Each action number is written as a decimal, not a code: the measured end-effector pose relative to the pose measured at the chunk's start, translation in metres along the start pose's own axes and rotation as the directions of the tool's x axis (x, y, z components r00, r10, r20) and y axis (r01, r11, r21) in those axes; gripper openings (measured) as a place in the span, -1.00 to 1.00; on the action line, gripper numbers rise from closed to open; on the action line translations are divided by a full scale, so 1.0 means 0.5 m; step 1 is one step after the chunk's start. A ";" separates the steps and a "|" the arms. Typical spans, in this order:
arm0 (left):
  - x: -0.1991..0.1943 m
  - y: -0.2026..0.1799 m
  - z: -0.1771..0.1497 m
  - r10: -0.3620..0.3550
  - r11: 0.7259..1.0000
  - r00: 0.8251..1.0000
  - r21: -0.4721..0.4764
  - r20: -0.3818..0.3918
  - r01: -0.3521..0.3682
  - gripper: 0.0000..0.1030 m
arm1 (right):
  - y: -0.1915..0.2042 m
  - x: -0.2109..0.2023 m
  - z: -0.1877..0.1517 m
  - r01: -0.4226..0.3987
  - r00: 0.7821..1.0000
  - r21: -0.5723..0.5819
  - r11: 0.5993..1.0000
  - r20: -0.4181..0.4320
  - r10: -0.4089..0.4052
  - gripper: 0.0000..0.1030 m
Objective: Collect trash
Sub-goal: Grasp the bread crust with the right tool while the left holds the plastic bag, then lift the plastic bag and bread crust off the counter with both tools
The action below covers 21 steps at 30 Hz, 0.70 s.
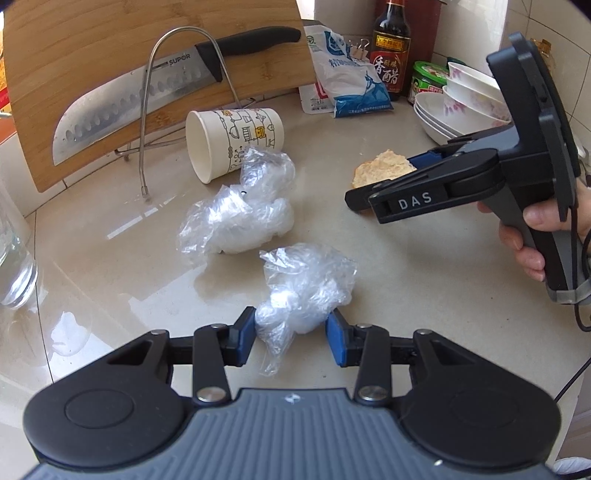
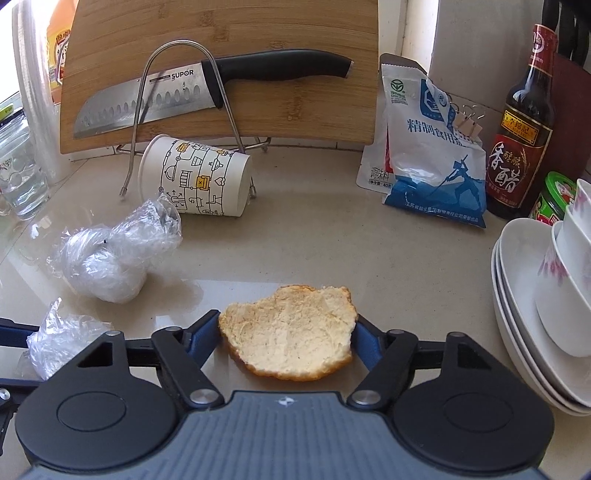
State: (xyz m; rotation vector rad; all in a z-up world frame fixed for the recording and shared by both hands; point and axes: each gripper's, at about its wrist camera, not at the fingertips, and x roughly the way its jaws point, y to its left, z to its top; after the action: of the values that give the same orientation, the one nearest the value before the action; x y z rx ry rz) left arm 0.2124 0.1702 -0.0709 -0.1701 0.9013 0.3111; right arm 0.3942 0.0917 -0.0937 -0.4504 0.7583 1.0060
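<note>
The trash lies scattered on the pale stone counter point(image 2: 332, 240). Nearest the left gripper point(image 1: 291, 328) is a crumpled wad of clear plastic point(image 1: 303, 291), and the blue pads pinch its lower end from both sides, the rest of the wad puffing out beyond the fingertips. A second, larger plastic wad point(image 1: 236, 218) sits just beyond it on the counter, touching nothing but the surface, and behind that a printed paper cup point(image 1: 236, 140) lies tipped on its side with its mouth toward the left.

To the right, a piece of orange peel point(image 2: 290, 332) lies pith side up (the orange rind shows only at its edges). The right gripper point(image 2: 286, 332) straddles it with fingers spread, a blue pad at each side of the peel; whether the pads already press on it I cannot tell. A hand point(image 1: 532, 240) holds this gripper's handle in the left wrist view.

Behind the cup a bamboo cutting board point(image 2: 221, 33) leans in a wire rack point(image 2: 147, 110), a black-handled knife point(image 2: 207, 88) resting across its face. Further right stand a blue and white bag point(image 2: 432, 158), a dark vinegar bottle point(image 2: 524, 122) and stacked white bowls point(image 2: 546, 288); a glass point(image 2: 18, 173) sits at the far left.
</note>
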 end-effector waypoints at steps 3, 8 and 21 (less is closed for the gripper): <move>-0.004 0.000 0.001 -0.008 1.000 1.000 0.010 0.001 0.008 -0.24 | -0.002 -0.010 0.000 -0.002 1.000 0.011 1.000 0.004 0.002 0.37; -0.016 -0.005 0.002 -0.021 0.999 1.000 0.043 0.003 0.020 -0.24 | 0.003 -0.033 -0.013 0.004 1.000 0.007 1.000 -0.007 -0.004 0.31; -0.077 -0.037 -0.014 -0.101 0.981 0.995 0.163 -0.010 0.101 -0.24 | 0.011 -0.161 -0.081 0.034 0.999 0.062 0.998 -0.019 -0.033 0.30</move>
State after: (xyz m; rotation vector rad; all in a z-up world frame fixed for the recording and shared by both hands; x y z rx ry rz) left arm 0.1911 0.1432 -0.0442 -0.0641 0.9121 0.1421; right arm 0.3493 0.0209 -0.0607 -0.4174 0.7937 0.9461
